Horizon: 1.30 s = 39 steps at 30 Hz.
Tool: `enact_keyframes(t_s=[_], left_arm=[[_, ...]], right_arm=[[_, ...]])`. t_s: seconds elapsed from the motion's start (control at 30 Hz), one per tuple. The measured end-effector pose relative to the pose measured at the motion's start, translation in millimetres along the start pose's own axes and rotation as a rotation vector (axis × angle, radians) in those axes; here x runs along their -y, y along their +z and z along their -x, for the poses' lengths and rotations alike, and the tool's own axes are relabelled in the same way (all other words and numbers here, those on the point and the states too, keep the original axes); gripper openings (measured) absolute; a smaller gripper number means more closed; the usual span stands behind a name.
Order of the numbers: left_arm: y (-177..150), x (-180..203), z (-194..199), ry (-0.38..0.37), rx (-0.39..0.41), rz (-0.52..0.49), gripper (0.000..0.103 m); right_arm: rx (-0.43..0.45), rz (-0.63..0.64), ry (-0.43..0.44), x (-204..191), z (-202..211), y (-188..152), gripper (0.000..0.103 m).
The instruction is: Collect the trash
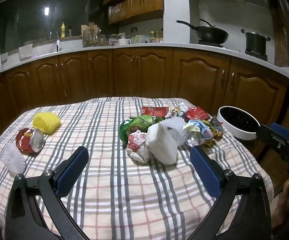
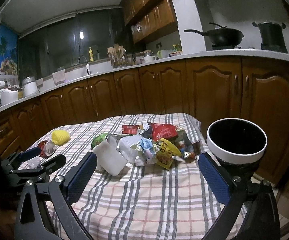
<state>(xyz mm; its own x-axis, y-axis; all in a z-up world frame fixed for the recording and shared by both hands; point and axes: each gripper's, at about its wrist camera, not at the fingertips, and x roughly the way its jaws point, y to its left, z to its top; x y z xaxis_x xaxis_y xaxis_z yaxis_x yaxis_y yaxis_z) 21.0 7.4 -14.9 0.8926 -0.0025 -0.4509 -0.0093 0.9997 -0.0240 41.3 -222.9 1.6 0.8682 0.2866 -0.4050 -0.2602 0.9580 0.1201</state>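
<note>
Left gripper (image 1: 139,166) low over the near part of the checked tablecloth (image 1: 124,196), jaws spread wide, nothing between the blue pads (image 1: 72,172). Right gripper (image 2: 147,172) likewise spread wide and empty, above the cloth's near right part; in the left view its body shows only at the right edge.

Just beyond both, the main trash pile right of the table's middle: a white foam block (image 1: 162,144) tipped toward the near side, a crumpled white-and-red paper (image 1: 138,146) touching its left side, a white foam net (image 1: 176,128) behind it. Further in the pile, a green wrapper (image 1: 136,126), a yellow snack bag (image 2: 165,150), a red bag (image 2: 163,132) and a flat red packet (image 1: 154,111) at the far edge.

Apart, on the table's left: a white mesh sleeve (image 1: 13,158) nearest, then a red crushed wrapper with a foil inside (image 1: 29,141), then a yellow foam net (image 1: 46,123) touching it behind.

Bin (image 2: 237,142), white rim, dark inside, stands beside the table's right edge, near the pile.

Farthest: brown kitchen cabinets (image 1: 144,74) under a pale counter, with a wok (image 1: 212,33) and a pot (image 1: 255,42) on it.
</note>
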Motion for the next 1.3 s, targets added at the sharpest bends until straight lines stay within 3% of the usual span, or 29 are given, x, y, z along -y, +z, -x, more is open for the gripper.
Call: enact_keyframes(t_s=[0.2, 0.73, 0.93, 1.03, 1.13, 1.2, 1.3], left_arm=[[4, 0, -13, -0.023, -0.033, 0.002, 0.101], [11, -2, -74, -0.097, -0.189, 0.025, 0.080], [15, 0, -96, -0.114, -0.226, 0.029, 0.074], [17, 1, -107, -0.135, -0.249, 0.033, 0.066], [18, 5, -116, -0.156, -0.267, 0.029, 0.053], [18, 8, -120, -0.176, -0.279, 0.015, 0.031], [17, 10, -115, -0.191, -0.269, 0.007, 0.029]], right_arm=[[-0.032, -0.023, 0.015, 8, -11, 1, 0.096], [-0.196, -0.089, 0.084, 25, -69, -4, 0.054], [-0.260, -0.088, 0.104, 26, -103, -6, 0.049], [-0.288, -0.090, 0.116, 27, -117, -7, 0.046], [-0.319, -0.089, 0.126, 27, -130, -9, 0.036], [-0.335, -0.092, 0.138, 26, -133, -12, 0.020], [-0.329, -0.088, 0.154, 25, -129, -11, 0.014]])
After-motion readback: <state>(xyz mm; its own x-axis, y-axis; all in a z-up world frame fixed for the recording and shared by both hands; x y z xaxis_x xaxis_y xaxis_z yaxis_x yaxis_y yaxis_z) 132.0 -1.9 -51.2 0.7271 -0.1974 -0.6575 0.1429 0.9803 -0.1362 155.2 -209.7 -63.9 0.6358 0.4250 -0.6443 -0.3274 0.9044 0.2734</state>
